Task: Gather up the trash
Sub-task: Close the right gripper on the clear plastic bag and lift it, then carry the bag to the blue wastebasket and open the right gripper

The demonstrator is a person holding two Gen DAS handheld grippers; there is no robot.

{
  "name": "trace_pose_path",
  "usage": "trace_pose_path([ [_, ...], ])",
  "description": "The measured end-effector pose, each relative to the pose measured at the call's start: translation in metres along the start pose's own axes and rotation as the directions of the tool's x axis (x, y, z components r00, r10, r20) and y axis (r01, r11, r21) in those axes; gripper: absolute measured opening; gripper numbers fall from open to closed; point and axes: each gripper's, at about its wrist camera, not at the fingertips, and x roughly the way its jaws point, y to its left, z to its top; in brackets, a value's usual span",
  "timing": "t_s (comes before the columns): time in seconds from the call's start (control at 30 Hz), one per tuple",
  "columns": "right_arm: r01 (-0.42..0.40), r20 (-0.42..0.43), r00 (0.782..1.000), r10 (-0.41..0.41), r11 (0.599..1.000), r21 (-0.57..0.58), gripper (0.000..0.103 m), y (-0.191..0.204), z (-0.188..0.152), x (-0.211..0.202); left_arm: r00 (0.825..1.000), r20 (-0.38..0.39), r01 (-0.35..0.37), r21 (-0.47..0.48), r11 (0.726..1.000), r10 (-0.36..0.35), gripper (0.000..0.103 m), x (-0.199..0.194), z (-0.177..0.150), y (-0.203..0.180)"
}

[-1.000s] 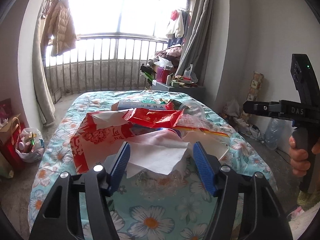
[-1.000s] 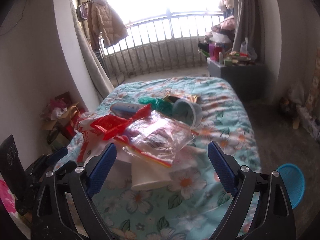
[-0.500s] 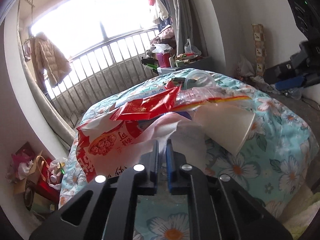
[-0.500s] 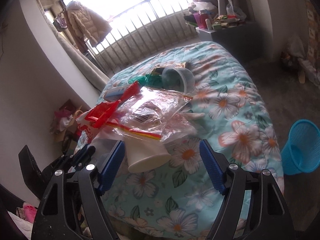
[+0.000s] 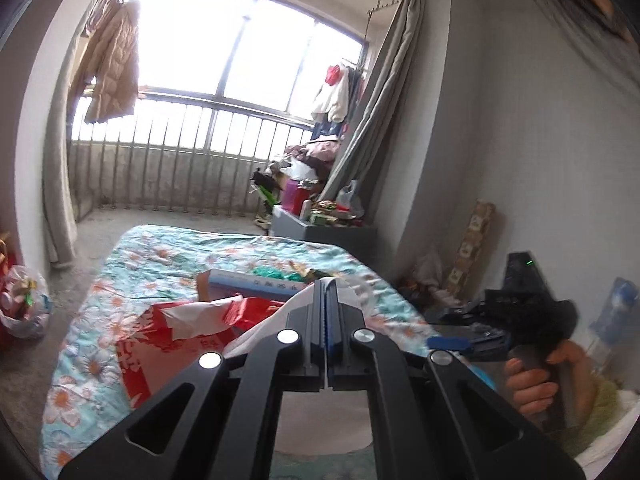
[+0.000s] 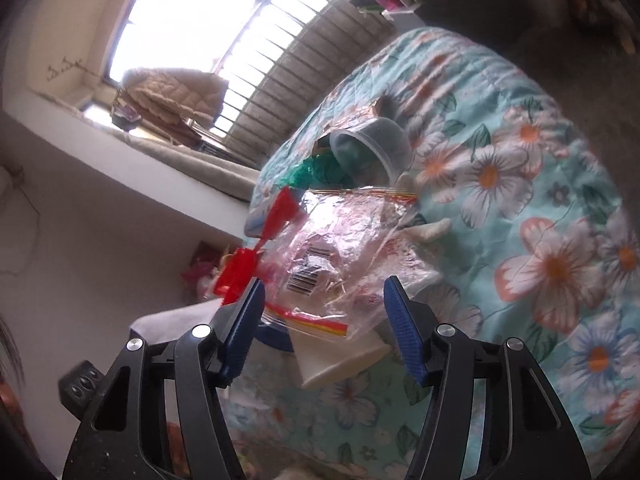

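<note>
left gripper (image 5: 325, 292) now clamped tight on the white tissue (image 5: 260, 330) it straddled a second ago, right gripper (image 6: 322, 308) closing around the white paper cup (image 6: 340, 360) under a clear bag (image 6: 340, 248), empty tub (image 6: 372, 148) tipped over farther back on the floral bed (image 6: 540, 200)

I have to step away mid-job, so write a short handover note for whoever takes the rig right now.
Left gripper: shut on the white tissue, pinched at its edge and hanging from the fingers above the bed.
Right gripper: closing around the paper cup, which lies on its side under the clear plastic bag; the pads are not on it yet.
On the bed: red-and-white wrapper, red packet, blue-and-white box, green wrapper, grey tub.
Done: tissue grabbed. Nothing binned in these views.
Left: take the cup, then clear everything else.
</note>
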Motion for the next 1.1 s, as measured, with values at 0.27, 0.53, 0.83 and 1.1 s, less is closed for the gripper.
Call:
trace_pose_path([
  [0.27, -0.057, -0.083, 0.994, 0.072, 0.984, 0.169, 0.053, -0.034, 0.033, 0.032, 0.999, -0.034, 0.041, -0.036, 0.998, -0.042, 0.0, 0.004, -0.005, 0.0],
  [0.53, -0.122, -0.139, 0.977, 0.161, 0.96, 0.253, 0.024, -0.048, 0.041, 0.062, 0.999, -0.042, 0.013, -0.044, 0.999, -0.015, 0.0, -0.001, -0.008, 0.002],
  [0.83, -0.276, -0.05, 0.955, 0.293, 0.937, 0.213, 0.003, -0.035, 0.033, 0.001, 0.999, -0.048, 0.003, -0.046, 0.999, -0.005, 0.0, -0.002, -0.005, -0.002],
  [1.1, -0.384, 0.015, 0.92, 0.391, 0.893, 0.234, 0.002, -0.051, 0.014, -0.053, 0.998, -0.042, 0.05, 0.003, 0.999, -0.05, 0.0, 0.006, 0.019, -0.028],
])
